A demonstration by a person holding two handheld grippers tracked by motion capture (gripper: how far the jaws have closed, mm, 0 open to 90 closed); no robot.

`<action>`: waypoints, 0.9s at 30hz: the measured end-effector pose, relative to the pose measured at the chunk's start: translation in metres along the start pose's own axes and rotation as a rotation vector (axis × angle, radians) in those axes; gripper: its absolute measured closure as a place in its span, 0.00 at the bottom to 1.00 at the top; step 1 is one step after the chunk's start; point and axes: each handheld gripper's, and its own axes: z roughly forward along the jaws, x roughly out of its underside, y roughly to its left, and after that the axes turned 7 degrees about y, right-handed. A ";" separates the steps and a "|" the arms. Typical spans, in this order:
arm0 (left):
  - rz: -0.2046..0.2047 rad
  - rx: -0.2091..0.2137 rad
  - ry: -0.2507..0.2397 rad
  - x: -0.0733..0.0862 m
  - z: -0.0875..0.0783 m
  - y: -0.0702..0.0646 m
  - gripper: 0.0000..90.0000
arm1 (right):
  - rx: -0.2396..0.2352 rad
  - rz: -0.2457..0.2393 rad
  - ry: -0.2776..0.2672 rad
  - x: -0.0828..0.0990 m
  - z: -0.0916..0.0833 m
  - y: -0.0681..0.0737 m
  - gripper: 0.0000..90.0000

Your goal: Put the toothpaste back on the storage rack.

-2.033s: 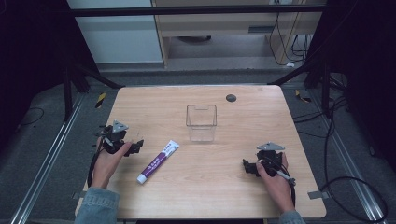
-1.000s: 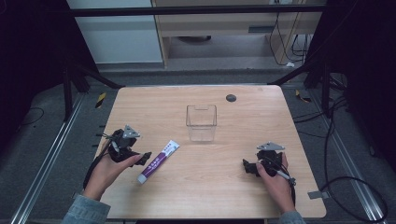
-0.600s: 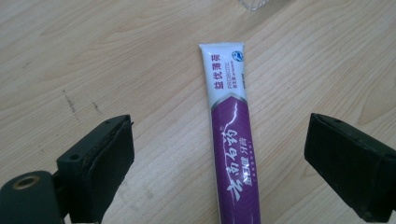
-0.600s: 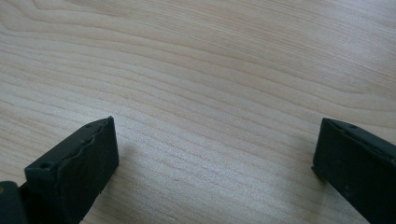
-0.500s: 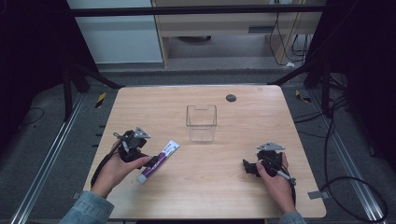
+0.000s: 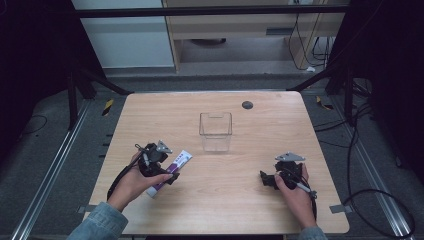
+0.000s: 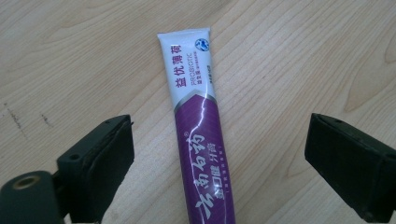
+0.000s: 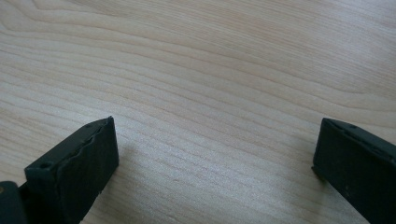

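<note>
The left gripper (image 7: 219,154), jaws wide apart, straddles the purple-white toothpaste tube (image 7: 198,140) (marked "PROBIOTIC"); the right gripper (image 8: 215,172) stands open over the wooden table (image 8: 210,70).

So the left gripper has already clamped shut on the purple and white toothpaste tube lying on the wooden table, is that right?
Not quite. The left gripper is over the toothpaste tube, but its jaws stand wide open on either side of it, with bare wood between each jaw and the tube. The left gripper view shows this. The tube is indeed purple and white and lies flat on the wooden table.
</note>
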 end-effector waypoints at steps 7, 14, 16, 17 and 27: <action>-0.014 0.008 0.039 0.000 0.007 0.002 0.13 | 0.001 0.000 0.000 0.000 0.000 0.000 0.00; -0.007 0.023 0.054 -0.002 0.010 0.001 0.21 | 0.000 0.001 0.000 0.000 0.000 0.000 0.00; -0.004 0.022 0.063 -0.001 0.011 0.002 0.23 | 0.000 0.000 0.000 0.000 0.000 0.000 0.00; -0.004 0.022 0.063 -0.001 0.011 0.002 0.26 | 0.000 0.000 0.000 0.000 0.000 0.000 0.00; -0.015 0.019 0.083 -0.004 0.019 0.007 0.40 | 0.000 0.000 0.000 0.000 0.000 0.000 0.00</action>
